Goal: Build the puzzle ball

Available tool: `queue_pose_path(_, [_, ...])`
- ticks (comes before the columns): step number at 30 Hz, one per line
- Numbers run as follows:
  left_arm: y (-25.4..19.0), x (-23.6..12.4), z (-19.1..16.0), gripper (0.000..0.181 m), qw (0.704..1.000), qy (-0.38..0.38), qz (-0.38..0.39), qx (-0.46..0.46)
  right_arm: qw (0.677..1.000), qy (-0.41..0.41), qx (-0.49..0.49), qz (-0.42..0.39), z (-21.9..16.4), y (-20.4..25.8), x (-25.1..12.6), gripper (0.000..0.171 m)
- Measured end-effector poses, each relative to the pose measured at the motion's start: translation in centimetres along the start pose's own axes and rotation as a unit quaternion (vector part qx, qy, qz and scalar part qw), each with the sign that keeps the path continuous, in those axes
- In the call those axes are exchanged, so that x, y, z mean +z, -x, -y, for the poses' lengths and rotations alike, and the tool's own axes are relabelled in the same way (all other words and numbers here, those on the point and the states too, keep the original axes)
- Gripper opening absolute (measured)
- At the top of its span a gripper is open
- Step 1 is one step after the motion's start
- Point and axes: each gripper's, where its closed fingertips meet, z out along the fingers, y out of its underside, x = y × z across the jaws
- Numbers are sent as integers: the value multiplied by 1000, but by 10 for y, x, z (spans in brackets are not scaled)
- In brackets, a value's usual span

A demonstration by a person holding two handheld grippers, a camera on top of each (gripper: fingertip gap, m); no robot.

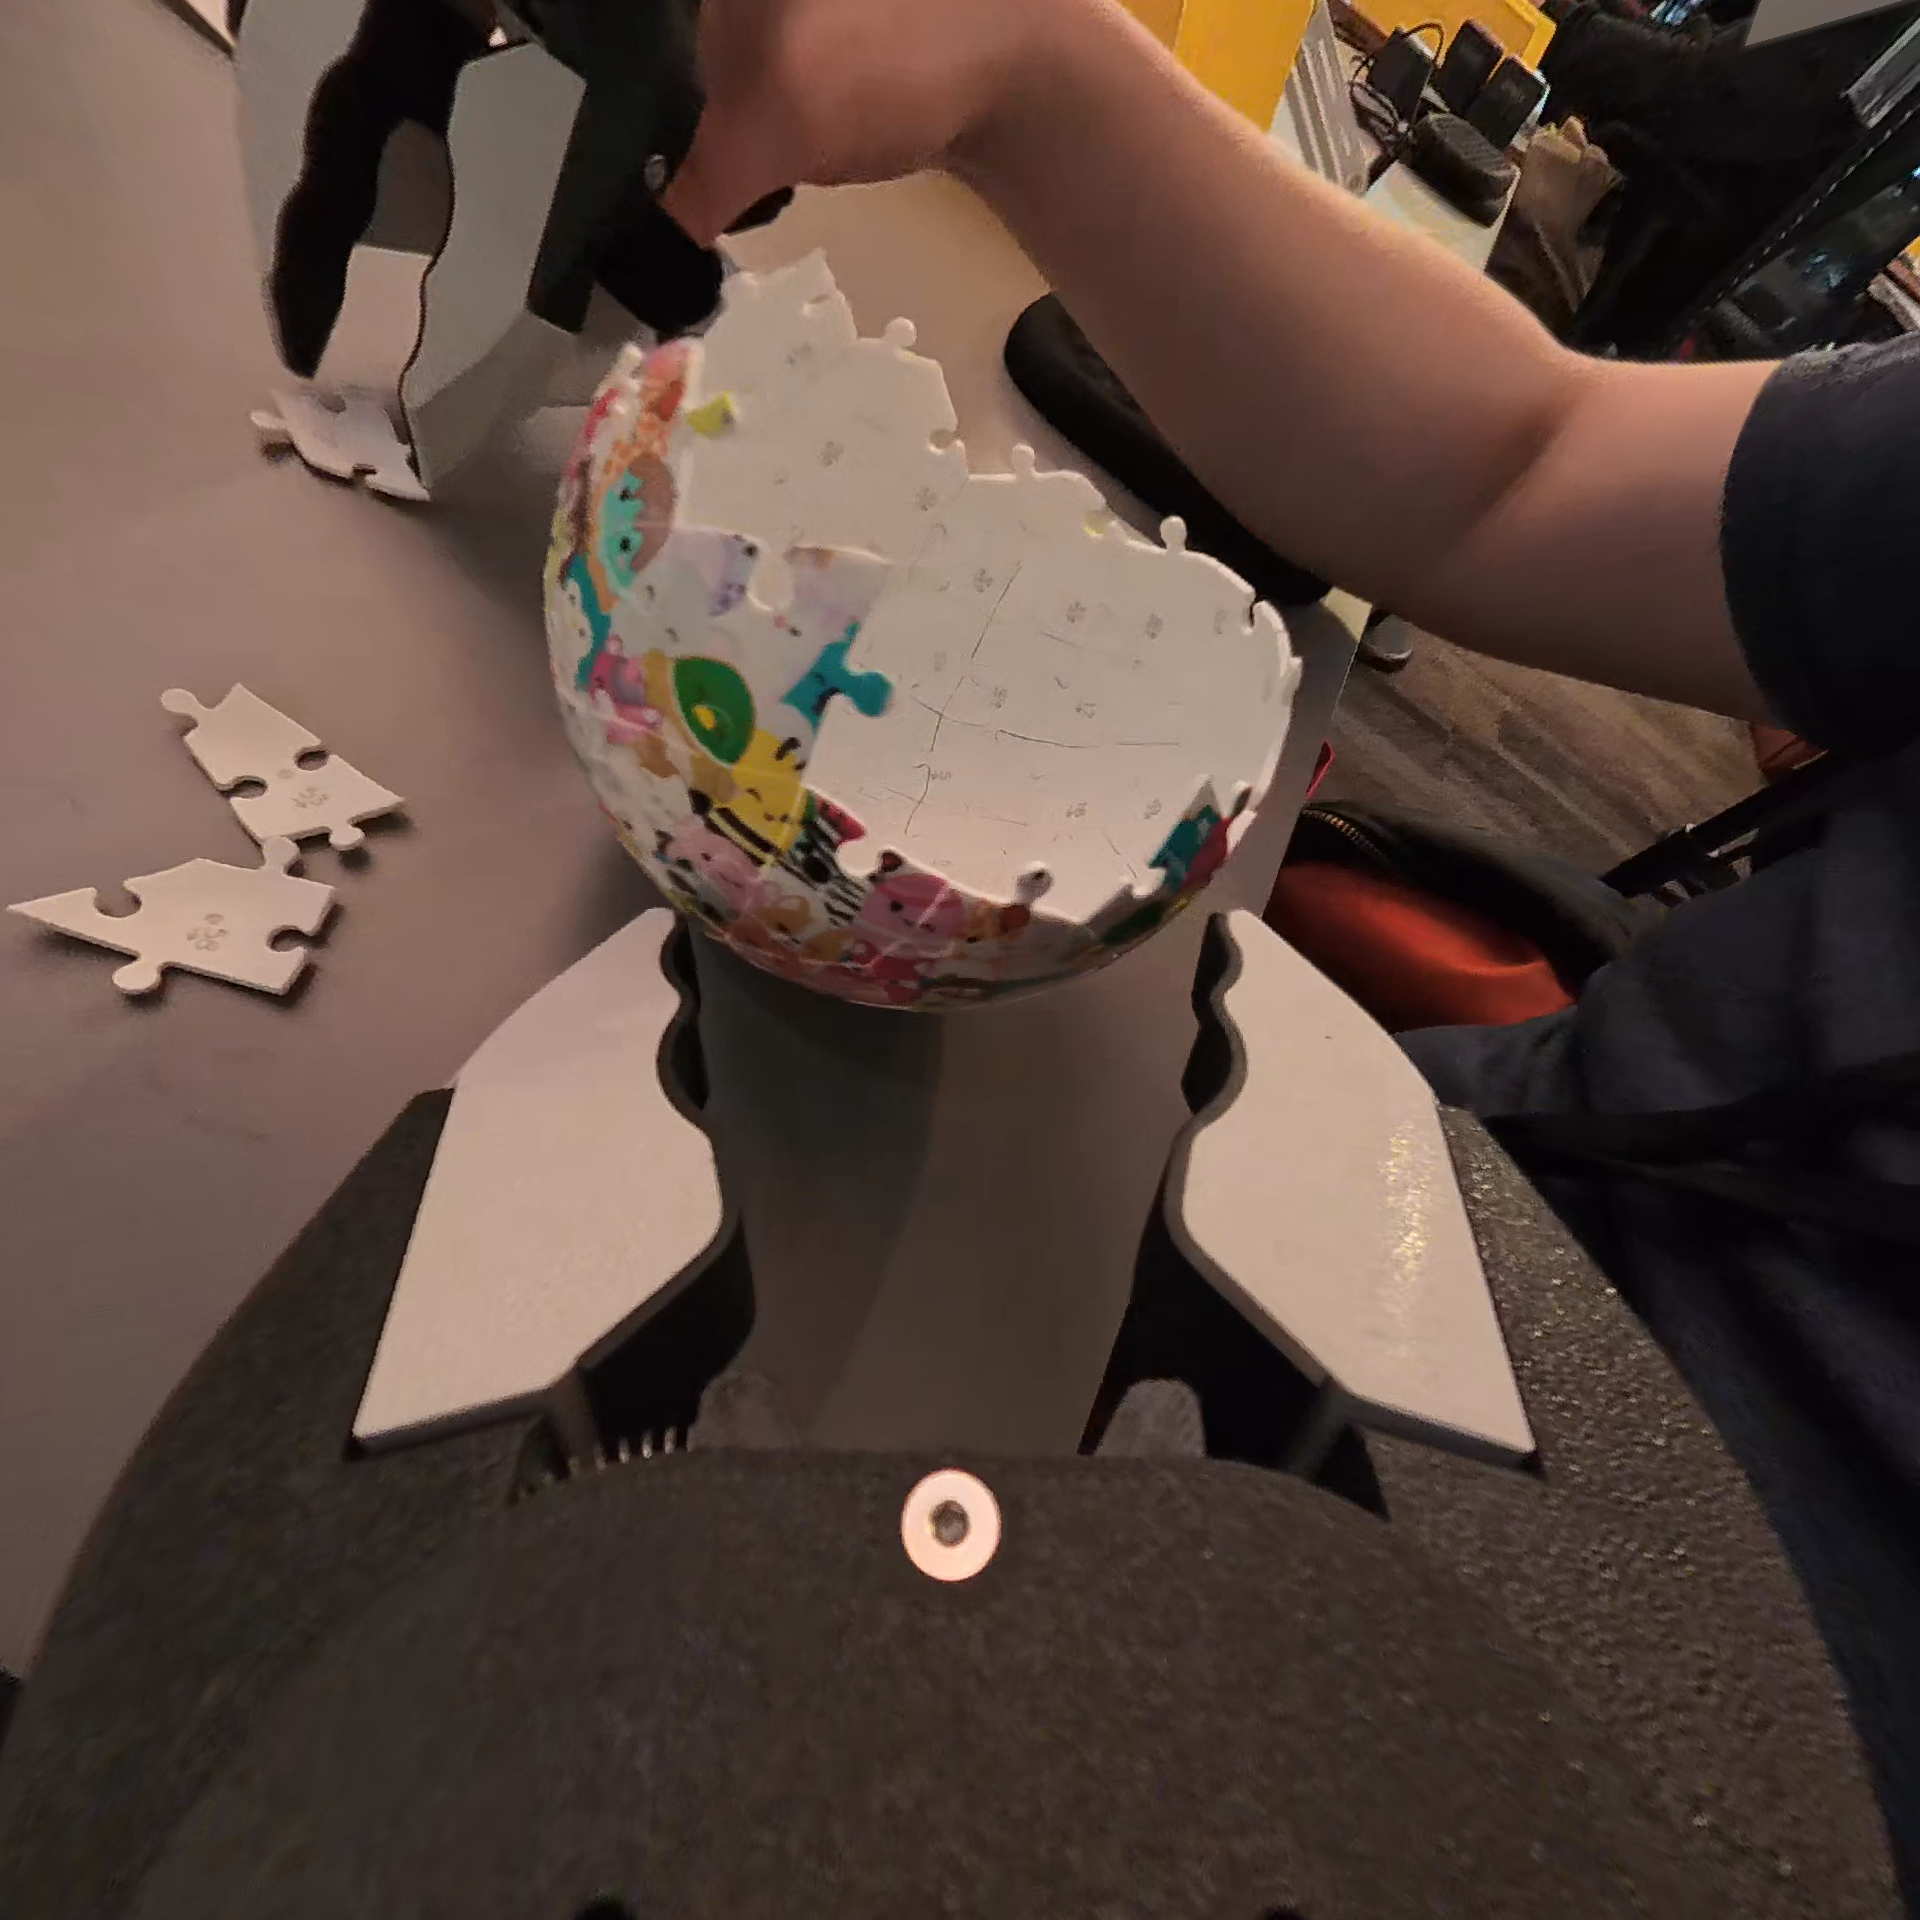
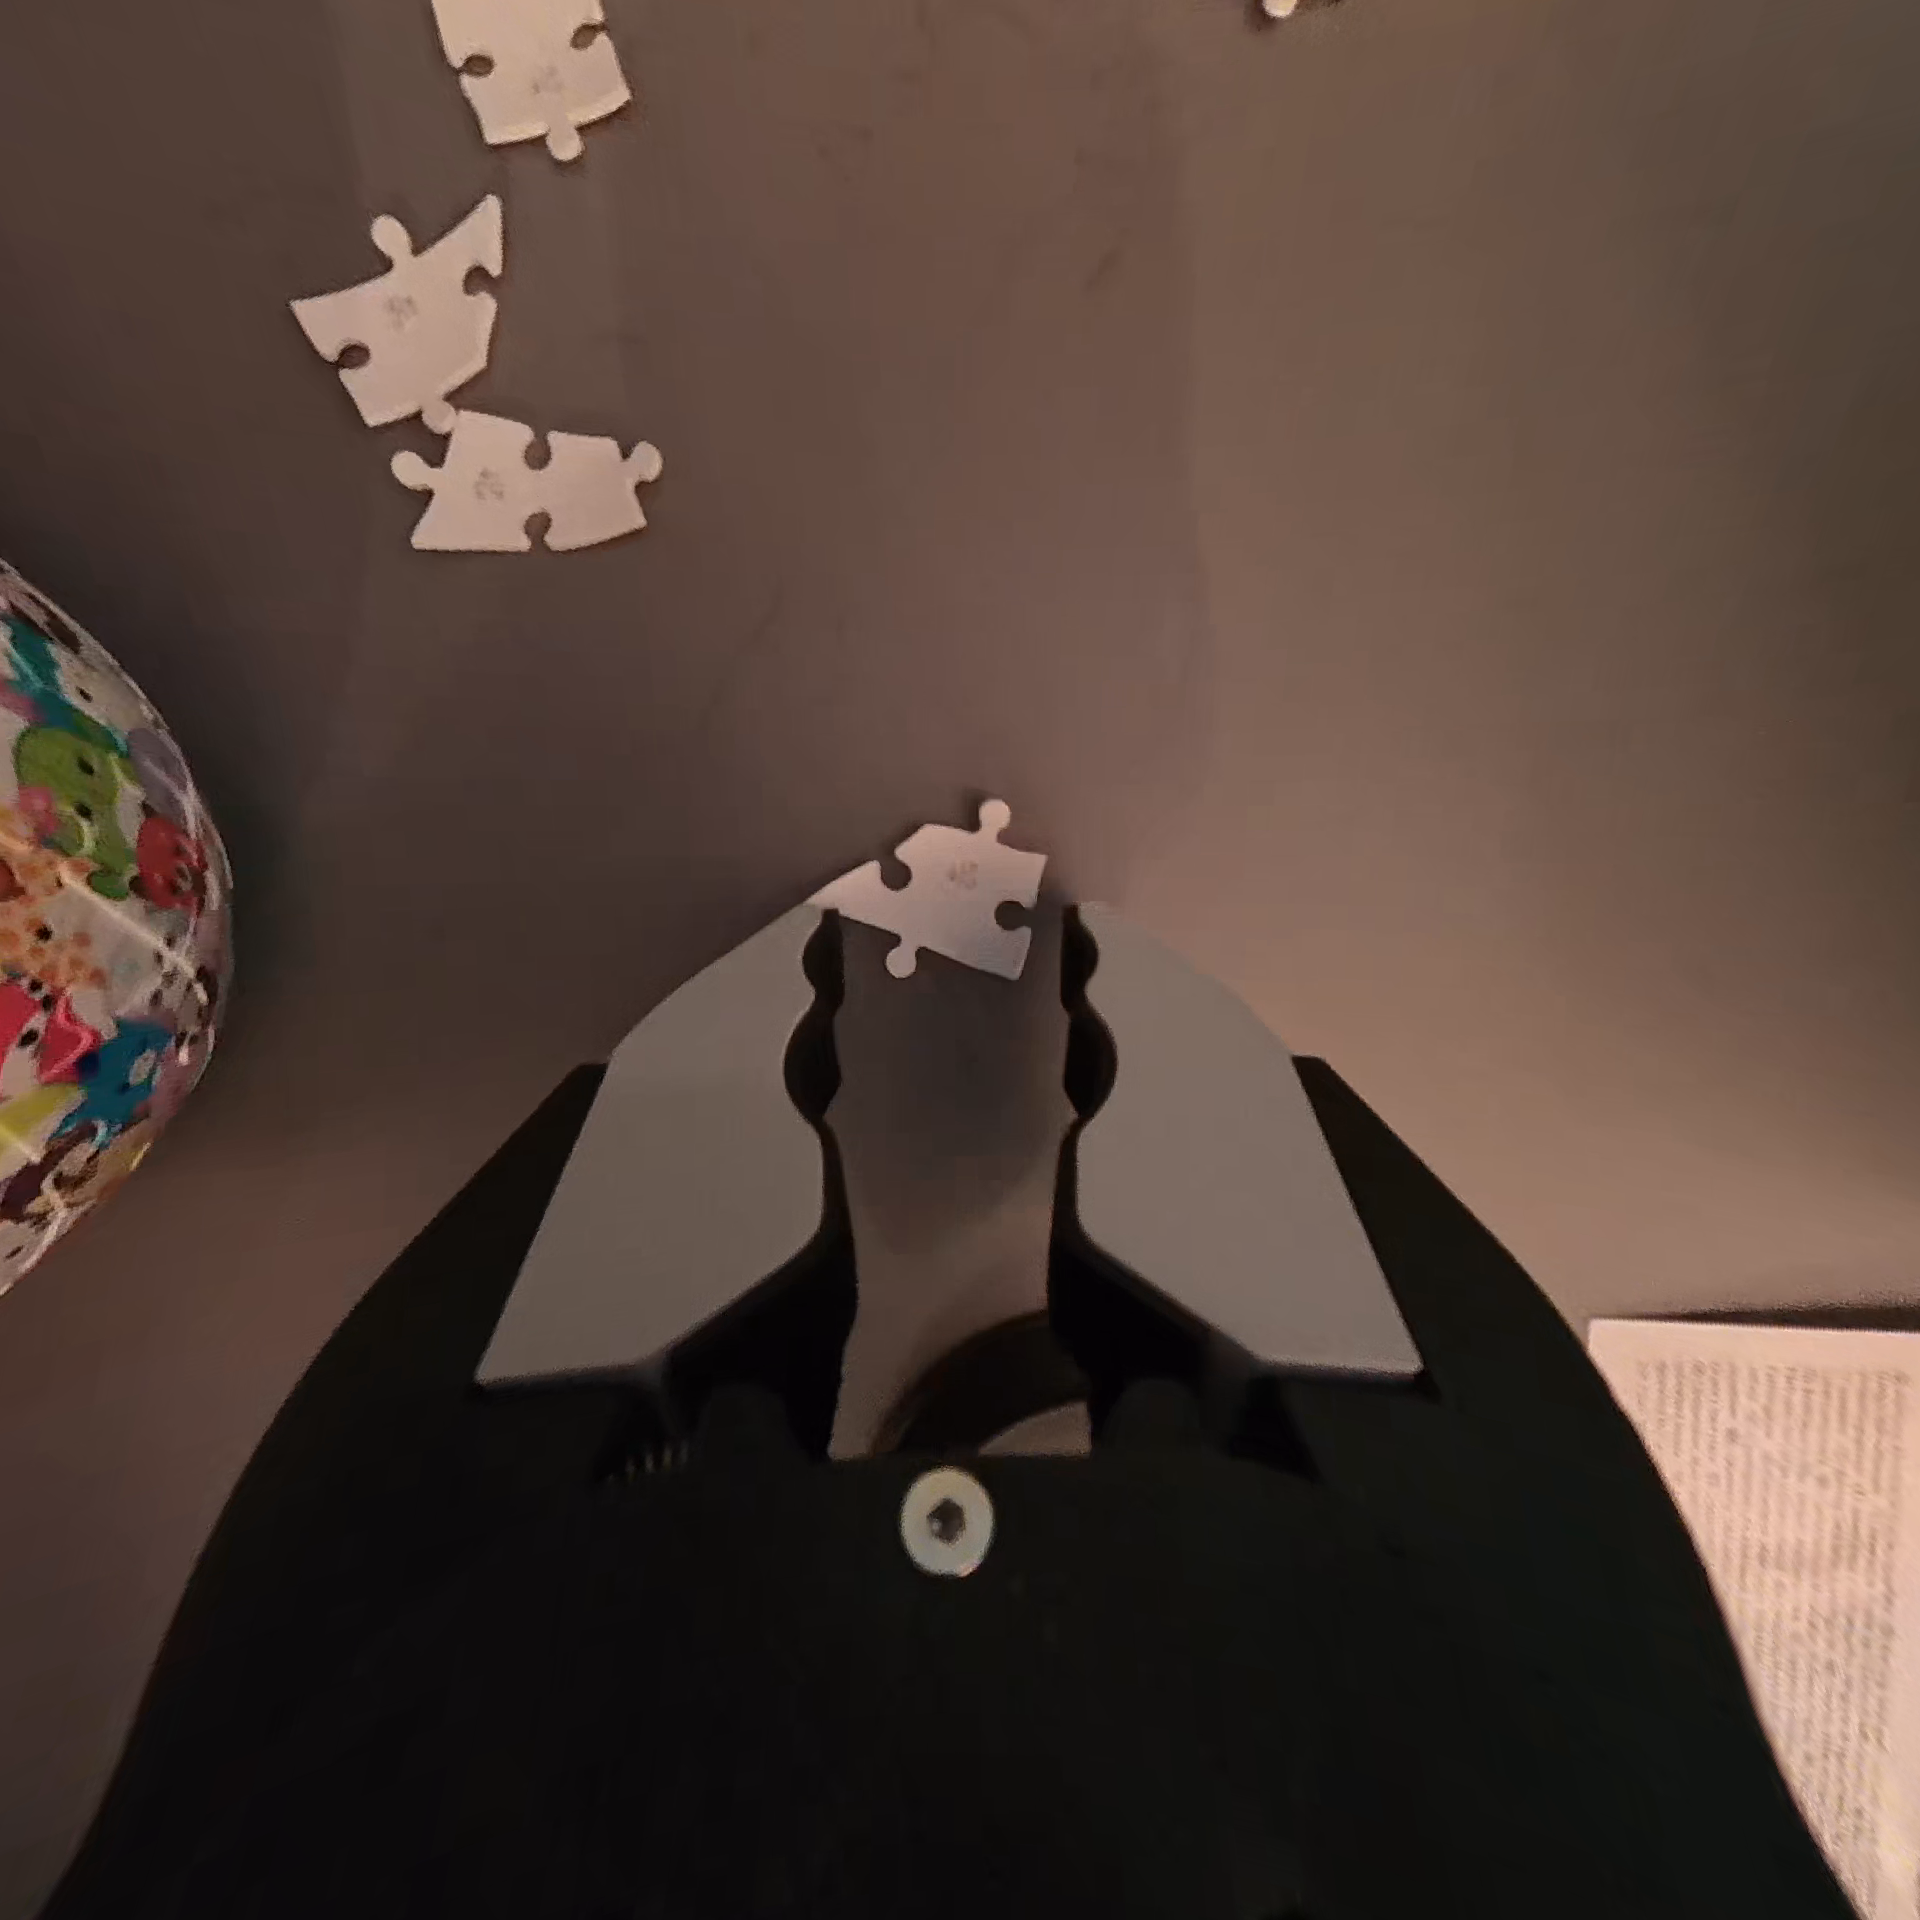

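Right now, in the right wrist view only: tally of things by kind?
Loose white pieces: 4
Part-built puzzle ball: 1
Printed sheet: 1
Total: 6, not counting the cut-off scrap at the top edge.

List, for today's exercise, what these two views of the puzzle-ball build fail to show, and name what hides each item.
- Puzzle ball: its underside, left wrist view, turned away from the camera; right wrist view, cut off by the left edge.
- Loose piece under the right hand-held gripper: printed side faces down; one end lies behind a finger.
- Paper sheet: right wrist view, cut by the right edge.
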Motion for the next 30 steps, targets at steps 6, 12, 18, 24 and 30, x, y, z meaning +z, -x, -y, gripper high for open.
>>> queue_pose_path(6, [-1,2,-4,91,999,27,14,14,1000,4,-2,1,0,-1,3,35])
queue_pose_path(12, [1,-5,-7,91,999,33,28,2,1000,-15,-9,-12,1,1,2,31])
queue_pose_path(18, [0,-12,-7,90,998,29,47,-11,999,-19,-17,-35,-6,1,-3,31])
queue_pose_path(24, [2,-27,4,90,996,7,92,-11,996,-37,-43,-64,-6,-3,-14,31])
queue_pose_path(30, [10,-62,40,79,991,-32,133,-3,978,-137,-110,-107,26,0,-49,31])
